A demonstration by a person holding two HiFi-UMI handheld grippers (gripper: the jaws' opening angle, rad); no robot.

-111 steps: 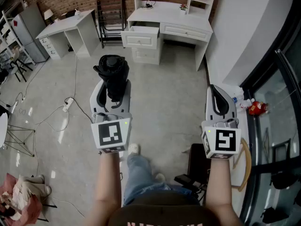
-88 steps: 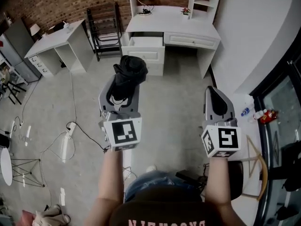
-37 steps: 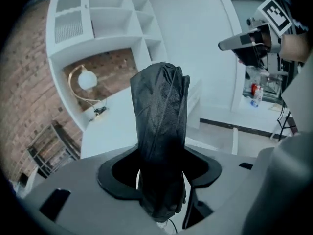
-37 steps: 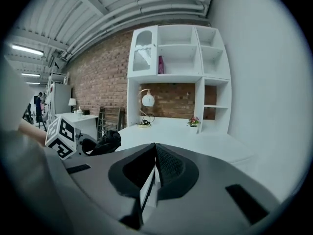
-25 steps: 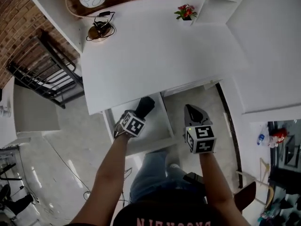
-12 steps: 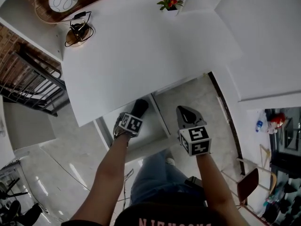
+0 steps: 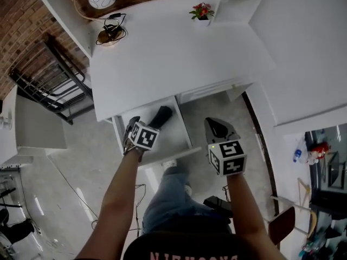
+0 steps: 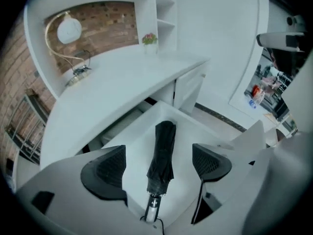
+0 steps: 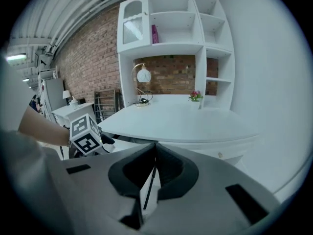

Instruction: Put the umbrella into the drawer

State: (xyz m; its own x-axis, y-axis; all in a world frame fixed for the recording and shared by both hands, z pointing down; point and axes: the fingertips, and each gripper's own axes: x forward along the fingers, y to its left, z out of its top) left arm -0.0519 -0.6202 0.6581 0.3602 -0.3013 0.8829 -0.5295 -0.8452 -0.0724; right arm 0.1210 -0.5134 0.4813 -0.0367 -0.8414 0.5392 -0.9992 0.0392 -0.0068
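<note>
Left tongs [image 7: 130, 125], angled steeply down, are opening wide; the umbrella [image 8: 164, 148] lies untouched beneath them, between the jaws, in the drawer [image 7: 174, 133]. Right tongs [image 7: 216, 126], closed and empty, hover alongside.

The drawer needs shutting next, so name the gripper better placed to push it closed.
Right, probably. The right gripper is shut, empty and outside the drawer, near its front. The left gripper hangs over the drawer, jaws opening, the umbrella lying loose between them.
</note>
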